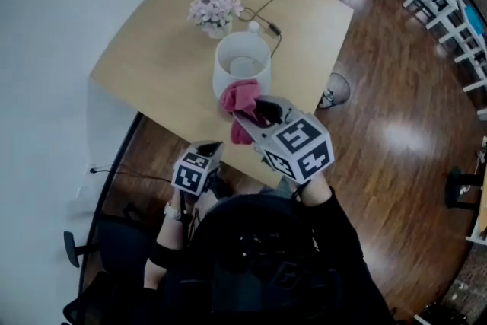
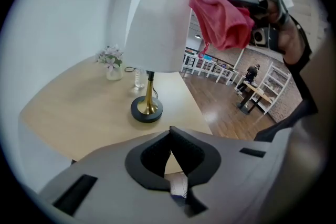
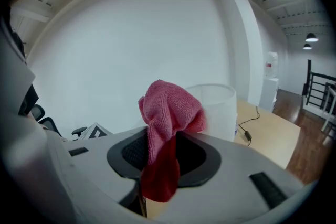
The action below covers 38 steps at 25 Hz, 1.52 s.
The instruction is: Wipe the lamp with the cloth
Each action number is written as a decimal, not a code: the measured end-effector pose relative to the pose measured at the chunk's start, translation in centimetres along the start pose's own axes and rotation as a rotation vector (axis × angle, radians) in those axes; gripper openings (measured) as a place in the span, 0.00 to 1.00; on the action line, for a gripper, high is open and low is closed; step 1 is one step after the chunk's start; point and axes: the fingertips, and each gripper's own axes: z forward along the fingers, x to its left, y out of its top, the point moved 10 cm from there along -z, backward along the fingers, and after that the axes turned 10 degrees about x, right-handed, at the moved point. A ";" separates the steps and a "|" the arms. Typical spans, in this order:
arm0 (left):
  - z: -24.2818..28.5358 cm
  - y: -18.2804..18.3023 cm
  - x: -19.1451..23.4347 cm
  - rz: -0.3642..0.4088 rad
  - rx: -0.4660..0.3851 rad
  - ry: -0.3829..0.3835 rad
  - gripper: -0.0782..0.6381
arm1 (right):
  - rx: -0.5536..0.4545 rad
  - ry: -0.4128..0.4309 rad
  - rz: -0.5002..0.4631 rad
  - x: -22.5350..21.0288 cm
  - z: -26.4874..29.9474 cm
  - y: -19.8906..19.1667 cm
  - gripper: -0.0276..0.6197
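Note:
The lamp has a white shade (image 1: 242,65), a brass stem and a round black base (image 2: 146,110); it stands near the wooden table's front edge (image 1: 152,99). My right gripper (image 1: 262,112) is shut on a pink cloth (image 1: 240,99) and holds it up beside the shade's near rim. In the right gripper view the cloth (image 3: 168,113) bunches above the jaws and hangs down between them, with the shade (image 3: 218,107) just behind. In the left gripper view the cloth (image 2: 220,13) hangs by the shade's top right (image 2: 157,29). My left gripper (image 1: 209,152) is shut and empty, low at the table's near edge.
A small vase of pale flowers (image 1: 215,10) stands at the table's far side, and the lamp's cord (image 1: 270,11) runs to the far edge. A white wall lies to the left. An office chair (image 1: 84,247) is at the lower left, white chairs (image 1: 449,4) stand across the wooden floor.

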 end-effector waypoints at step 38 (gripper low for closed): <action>-5.3 -7.5 4.7 -0.023 -0.060 -0.030 0.11 | -0.043 0.004 0.243 4.2 4.6 0.5 0.24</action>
